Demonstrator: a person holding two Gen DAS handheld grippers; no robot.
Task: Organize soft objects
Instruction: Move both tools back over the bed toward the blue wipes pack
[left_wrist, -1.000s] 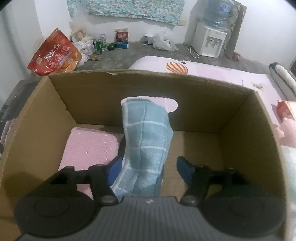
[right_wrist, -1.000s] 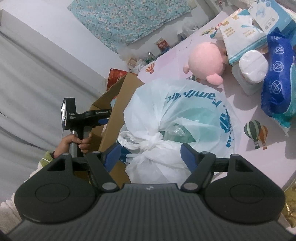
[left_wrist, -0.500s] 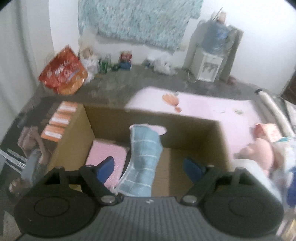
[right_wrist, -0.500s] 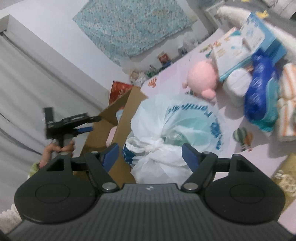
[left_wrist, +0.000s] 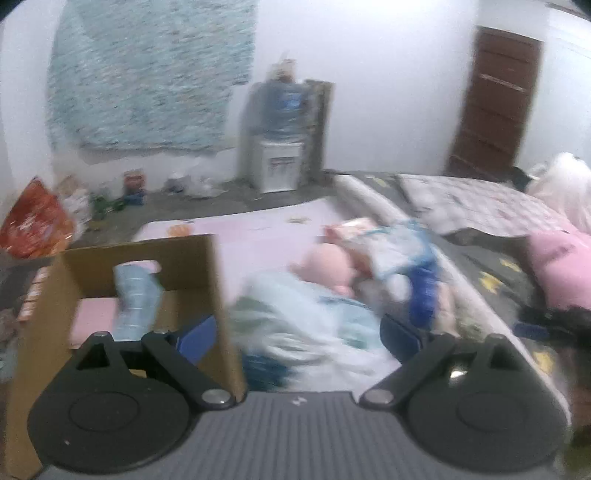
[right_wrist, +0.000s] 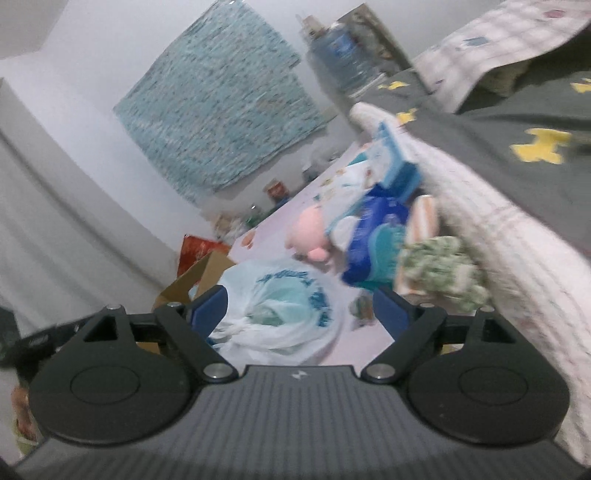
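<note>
The left gripper (left_wrist: 299, 334) is hanging over the seam between the cardboard box (left_wrist: 207, 280) and the white plastic bag (left_wrist: 317, 332), its jaws spread wide with nothing between them. Only the left wrist view is looking down into the box, where a blue checked towel (left_wrist: 135, 306) is standing propped against the far wall beside a pink cloth (left_wrist: 94, 319) lying flat on the floor of it. The right gripper (right_wrist: 301, 308) is likewise gaping apart and gripping nothing, hovering above the knotted bag, which is sitting on the pink sheet (right_wrist: 332, 184) just beside the box. The right wrist view alone is showing the heap beyond the bag clearly: a pink plush toy (right_wrist: 308, 236), a blue wipes packet (right_wrist: 373, 236), and a green-and-white knitted bundle (right_wrist: 439, 273) lying against the quilted blanket (right_wrist: 491, 236). Both views are blurring badly.
</note>
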